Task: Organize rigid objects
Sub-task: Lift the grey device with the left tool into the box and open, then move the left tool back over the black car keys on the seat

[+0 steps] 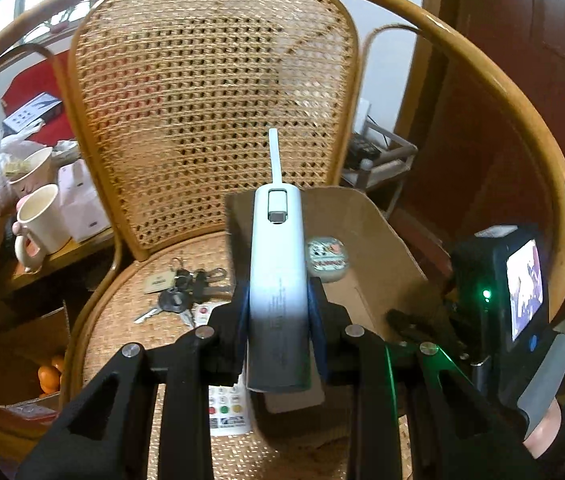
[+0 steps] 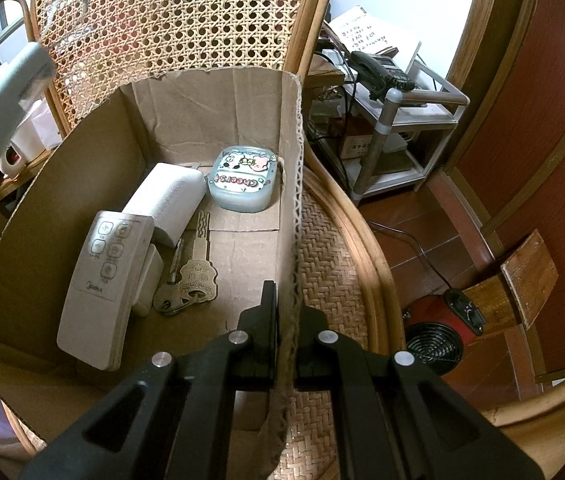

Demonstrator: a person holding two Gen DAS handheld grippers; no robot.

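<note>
Rattan chair behind; left gripper clamped white device lengthwise, box rightward, right gripper pinched its wall.

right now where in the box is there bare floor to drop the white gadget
Bare cardboard lies along the box's right wall, between the keys and the right tool, and at the back left corner behind the white block. The left side is crowded: remote, block and keys overlap, with the tin at the back right.
</note>
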